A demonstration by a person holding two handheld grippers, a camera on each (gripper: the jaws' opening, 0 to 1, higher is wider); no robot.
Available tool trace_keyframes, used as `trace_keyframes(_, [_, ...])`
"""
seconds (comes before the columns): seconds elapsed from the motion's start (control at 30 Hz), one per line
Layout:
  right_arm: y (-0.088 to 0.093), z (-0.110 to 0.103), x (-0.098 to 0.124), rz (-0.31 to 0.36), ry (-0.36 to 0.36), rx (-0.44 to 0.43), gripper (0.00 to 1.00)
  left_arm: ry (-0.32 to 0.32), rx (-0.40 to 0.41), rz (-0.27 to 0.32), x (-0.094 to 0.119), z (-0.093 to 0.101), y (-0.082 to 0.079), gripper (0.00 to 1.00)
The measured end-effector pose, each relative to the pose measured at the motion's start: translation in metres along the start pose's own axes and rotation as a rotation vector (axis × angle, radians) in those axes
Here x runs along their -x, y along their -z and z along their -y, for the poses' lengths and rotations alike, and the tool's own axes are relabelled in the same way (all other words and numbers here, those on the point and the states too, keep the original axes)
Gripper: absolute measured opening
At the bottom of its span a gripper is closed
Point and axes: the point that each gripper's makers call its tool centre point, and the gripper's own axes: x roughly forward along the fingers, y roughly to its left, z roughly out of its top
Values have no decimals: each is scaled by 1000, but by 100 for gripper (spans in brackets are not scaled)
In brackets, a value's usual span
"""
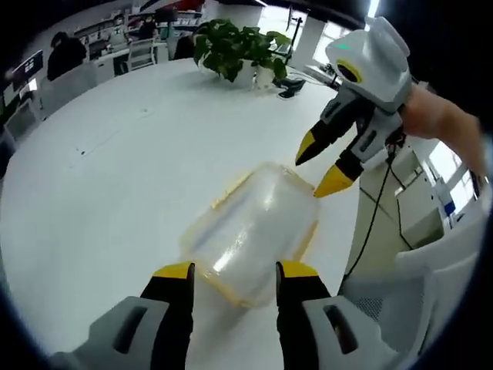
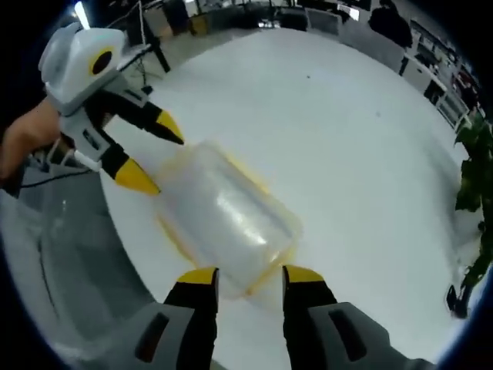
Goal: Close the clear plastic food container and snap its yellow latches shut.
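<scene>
On the white table, lying near its edge: clear plastic food container, yellow latches around it. At six o'clock, left gripper gaping, holding nothing. At two o'clock, right gripper gaping too, grasping nothing.

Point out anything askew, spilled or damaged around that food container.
Nothing stands out. The clear container sits flat near the edge of the white table, lid on, with no spill or crack showing. Both hand-held grippers hover open at its opposite ends.
</scene>
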Motion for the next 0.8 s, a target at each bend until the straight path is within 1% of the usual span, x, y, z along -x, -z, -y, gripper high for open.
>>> trace_keyframes(0.03, [0, 0, 0, -2, -2, 8, 30, 0, -14, -3, 0, 0, 0, 41])
trace_keyframes(0.07, [-1, -1, 1, -5, 0, 23, 30, 13, -33, -3, 0, 1, -1, 40])
trace_keyframes(0.13, [0, -1, 2, -24, 6, 75, 30, 28, -47, 5, 1, 4, -4, 40])
trace_keyframes(0.17, [1, -2, 2, -34, 4, 86, 30, 28, -51, 2, 1, 3, -4, 40])
trace_keyframes(0.27, [-1, -4, 1, -35, -4, 108, 30, 39, -89, -2, 2, 4, -5, 39])
trace_keyframes(0.37, [-1, -4, -1, -44, -11, 128, 30, 73, -126, 7, 3, 8, -7, 39])
trace_keyframes(0.4, [-1, -6, -1, -44, -25, 131, 30, 69, -125, 8, 3, 7, -7, 39])
trace_keyframes(0.5, [0, -7, -2, -53, -30, 149, 30, 75, -131, 3, 4, 6, -7, 39])
trace_keyframes(0.7, [0, -8, -3, -77, -35, 219, 30, 84, -182, -12, 4, 7, -6, 38])
trace_keyframes(0.8, [1, -8, -2, -83, -42, 231, 29, 91, -200, -18, 4, 8, -6, 38])
